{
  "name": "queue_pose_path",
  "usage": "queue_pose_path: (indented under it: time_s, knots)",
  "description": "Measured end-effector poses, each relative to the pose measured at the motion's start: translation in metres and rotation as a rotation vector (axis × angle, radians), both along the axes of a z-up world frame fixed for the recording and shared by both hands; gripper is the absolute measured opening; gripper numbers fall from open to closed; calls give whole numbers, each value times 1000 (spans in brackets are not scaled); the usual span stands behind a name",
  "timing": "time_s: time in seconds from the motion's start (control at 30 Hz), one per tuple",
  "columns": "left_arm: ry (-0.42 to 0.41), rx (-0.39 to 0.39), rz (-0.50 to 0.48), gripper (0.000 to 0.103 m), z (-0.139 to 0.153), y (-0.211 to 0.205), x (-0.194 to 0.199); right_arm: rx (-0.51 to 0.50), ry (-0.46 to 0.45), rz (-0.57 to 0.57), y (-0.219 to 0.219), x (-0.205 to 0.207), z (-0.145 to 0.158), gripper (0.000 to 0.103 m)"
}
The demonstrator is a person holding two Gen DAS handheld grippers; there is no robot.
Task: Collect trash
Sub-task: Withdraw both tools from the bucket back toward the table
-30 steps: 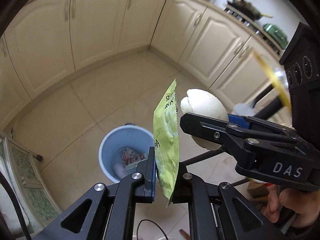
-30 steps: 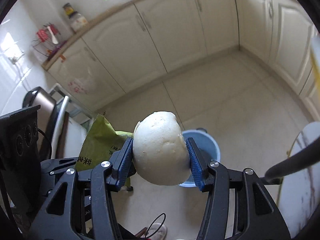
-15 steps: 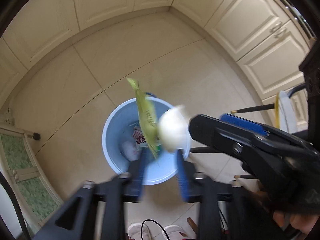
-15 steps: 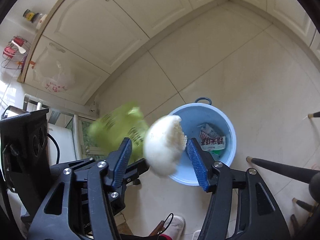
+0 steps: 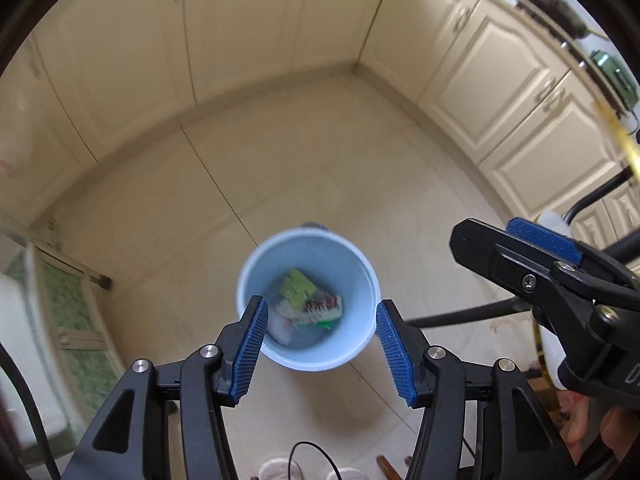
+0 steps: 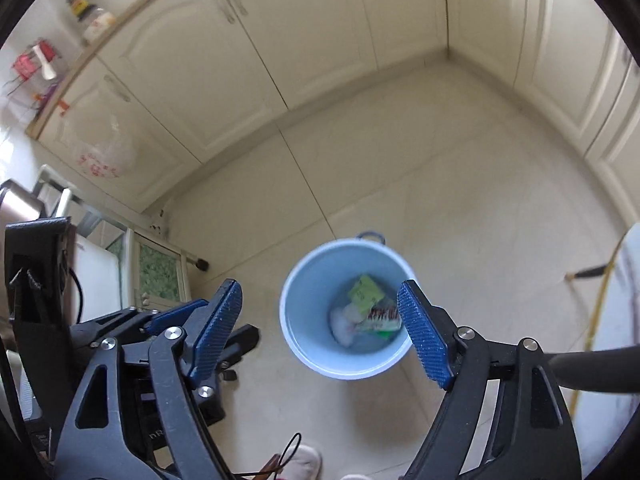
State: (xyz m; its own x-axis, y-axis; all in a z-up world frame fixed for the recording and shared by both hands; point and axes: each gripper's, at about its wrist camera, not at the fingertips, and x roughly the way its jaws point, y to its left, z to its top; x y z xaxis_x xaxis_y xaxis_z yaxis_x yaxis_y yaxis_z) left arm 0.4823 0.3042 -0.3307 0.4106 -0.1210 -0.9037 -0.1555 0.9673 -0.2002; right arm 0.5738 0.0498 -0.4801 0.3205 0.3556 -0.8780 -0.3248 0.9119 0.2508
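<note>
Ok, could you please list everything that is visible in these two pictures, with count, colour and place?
bin: one, light blue, on the floor below both tools
green wrapper: one, in the bin
red-and-white packet: one, in the bin beside the green wrapper
white lump: one, blurred, in the bin
cabinets: cream, along the walls behind the bin
floor: beige tiles
jars: two, on the counter, upper left in the right wrist view
pan: one, dark, on the stove, upper right in the left wrist view
left tool: black with blue pads, open, empty
right tool: black with blue pads, open, empty
hand: one, holding the right tool
</note>
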Motion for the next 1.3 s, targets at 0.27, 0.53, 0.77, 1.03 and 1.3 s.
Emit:
queue_pose_path:
  time_s: [0.27,0.53,0.77,1.03,1.3]
  knots:
    - [-314,141,58,67,137,-44,-100,40,-291,0,-10,-74,141,85]
    - [-589,199,47,80,231,-131,-219,46,-563,-59,-59,-183,278,97]
    - [-780,216,22,98,244,-204,-348,49,-746,-144,-106,-283,365,103]
    - [-940,202,18,102,224,-222,-495,-18,-920,-246,-151,-390,425,103]
    - [-1043,214,-17,102,206,-246,-597,-58,-1020,-337,-181,-457,455,103]
